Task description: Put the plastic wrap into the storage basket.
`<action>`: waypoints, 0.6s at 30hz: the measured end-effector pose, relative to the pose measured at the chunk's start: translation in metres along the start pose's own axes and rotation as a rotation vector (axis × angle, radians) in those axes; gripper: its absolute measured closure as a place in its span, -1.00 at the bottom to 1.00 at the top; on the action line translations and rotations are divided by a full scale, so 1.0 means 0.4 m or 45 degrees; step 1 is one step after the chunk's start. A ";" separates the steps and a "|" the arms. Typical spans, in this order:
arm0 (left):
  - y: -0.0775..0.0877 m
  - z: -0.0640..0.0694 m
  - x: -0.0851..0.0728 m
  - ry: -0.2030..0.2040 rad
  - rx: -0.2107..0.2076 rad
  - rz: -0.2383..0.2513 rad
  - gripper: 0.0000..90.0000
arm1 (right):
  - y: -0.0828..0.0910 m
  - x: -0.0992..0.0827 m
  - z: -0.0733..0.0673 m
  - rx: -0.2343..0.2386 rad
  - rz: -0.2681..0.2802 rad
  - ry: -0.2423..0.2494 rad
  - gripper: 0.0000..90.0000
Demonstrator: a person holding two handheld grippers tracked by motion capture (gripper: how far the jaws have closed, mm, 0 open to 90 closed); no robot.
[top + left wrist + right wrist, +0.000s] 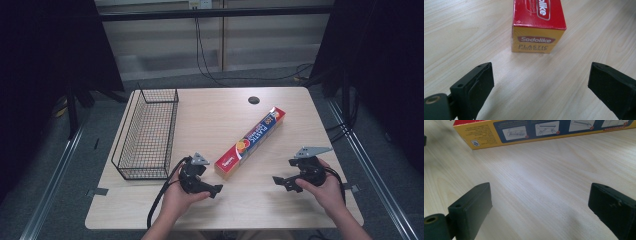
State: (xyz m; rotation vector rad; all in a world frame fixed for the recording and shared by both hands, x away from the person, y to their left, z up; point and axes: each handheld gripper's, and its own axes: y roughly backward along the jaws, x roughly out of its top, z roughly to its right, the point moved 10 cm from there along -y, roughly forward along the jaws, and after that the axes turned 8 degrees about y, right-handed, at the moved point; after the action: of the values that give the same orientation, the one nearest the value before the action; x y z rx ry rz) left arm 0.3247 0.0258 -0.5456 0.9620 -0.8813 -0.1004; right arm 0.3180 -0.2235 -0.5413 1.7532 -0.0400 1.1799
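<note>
High view: light wood desk [280,100] carries everything. Black wire basket [147,132] sits at the left side, long axis running near to far, nothing visible inside it; probably the drop spot, though that's a guess. Plastic wrap box [251,141] lies flat on the desk, diagonal, near end pointing toward the left hand, far end toward the far right. It's right of the basket, apart from it. Small dark round hole [253,100] near the far edge.

Left gripper [216,190] sits low on the near side, just beside the box's near end, aimed at it. Left gripper view: yellow end face of the box [536,40] straight ahead, centred between the two fingers [477,86] but still beyond their tips, no contact. Fingers spread wide, holding nothing. Looks lined up to close across the box's short end.

Right gripper [278,182] is on the near right, well apart from the box's middle, pointing left. Right gripper view: the box's long side panel [541,132] runs across the far part, bare desk between the fingers [474,207]. Wide open too, nothing held. Likely waiting or set to steady the box.
</note>
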 end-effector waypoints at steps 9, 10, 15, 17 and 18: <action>0.031 0.011 0.086 0.036 -0.022 0.096 -0.88 | 0.011 0.008 0.007 -0.009 0.033 -0.029 -0.90; 0.031 0.011 0.086 0.036 -0.022 0.096 -0.88 | 0.011 0.008 0.007 -0.009 0.033 -0.029 -0.90; 0.024 0.035 0.145 0.009 -0.027 0.102 -0.88 | 0.013 0.010 0.005 -0.002 0.042 -0.031 -0.90; 0.012 0.038 0.166 0.023 -0.023 0.089 -0.87 | 0.017 0.011 0.008 -0.009 0.046 -0.033 -0.90; 0.006 0.039 0.176 0.018 -0.031 0.076 -0.87 | 0.018 0.011 0.008 -0.006 0.048 -0.033 -0.90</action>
State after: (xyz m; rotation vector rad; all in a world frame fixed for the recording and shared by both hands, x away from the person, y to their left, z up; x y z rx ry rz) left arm 0.3597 -0.0144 -0.4970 0.9122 -0.8935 -0.0532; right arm 0.3188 -0.2275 -0.5332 1.7705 -0.0915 1.1833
